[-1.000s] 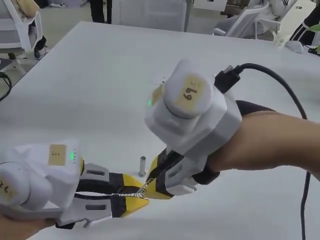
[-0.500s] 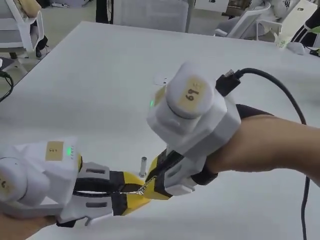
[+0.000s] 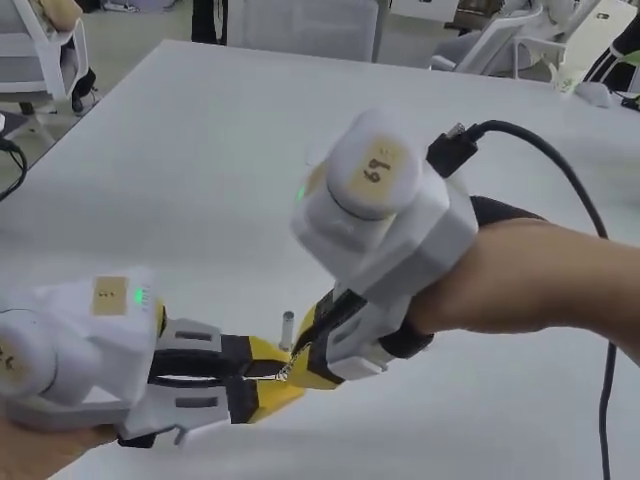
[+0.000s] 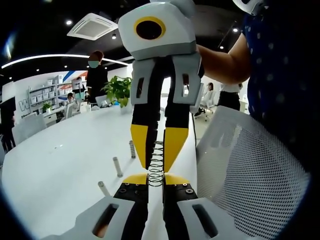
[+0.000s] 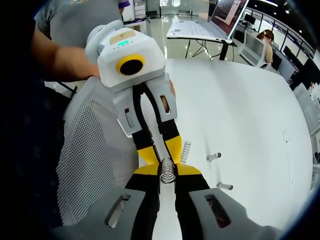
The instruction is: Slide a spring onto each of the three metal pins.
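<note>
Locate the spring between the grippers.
Centre of the left gripper view: the spring is clamped between the left gripper below and the right gripper above.

The two pairs of tongs have come closer together, tip to tip. A second ago a long bit of the spring [image 3: 286, 369] showed between them. Now just a short bit shows (the rest sits between the yellow tips). The right tongs [image 3: 303, 366] have tipped over a little, so the round top with the number leans more to one side. The left tongs [image 3: 274, 386] have pushed in a bit toward them.
</note>
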